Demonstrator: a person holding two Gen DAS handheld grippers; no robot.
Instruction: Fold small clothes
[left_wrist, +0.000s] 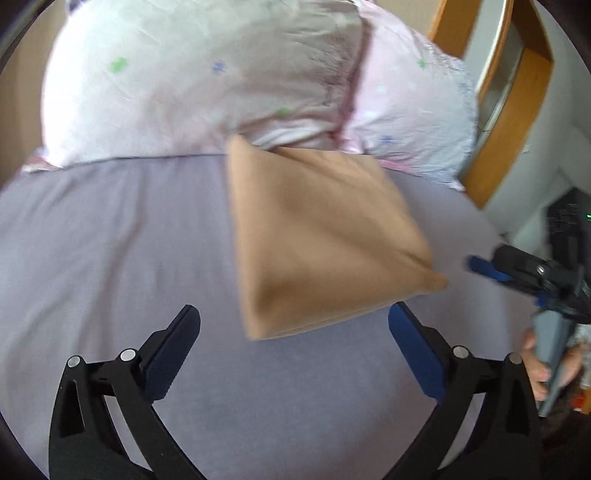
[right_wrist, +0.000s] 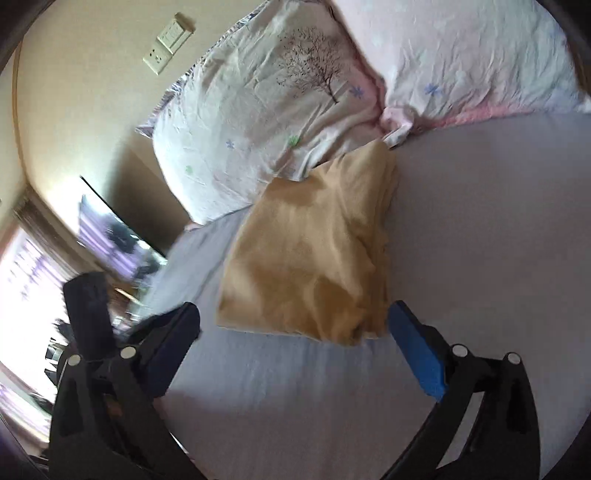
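Left wrist view: the tan garment (left_wrist: 325, 236) lies folded into a compact packet at frame centre on the grey bed sheet (left_wrist: 110, 240), its far corner against the pillows (left_wrist: 207, 74). Folding appears largely complete. The left gripper (left_wrist: 293, 325) is spread wide, holding nothing, clear of the cloth.

Right wrist view: the garment (right_wrist: 314, 251) sits at centre. The right gripper (right_wrist: 293, 325) is likewise spread and empty, its blue finger (right_wrist: 415, 350) just beside the near corner.

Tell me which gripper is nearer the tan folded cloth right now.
Right, narrowly. The right gripper is open at the tan cloth's near edge; the left gripper is open just short of its corner.
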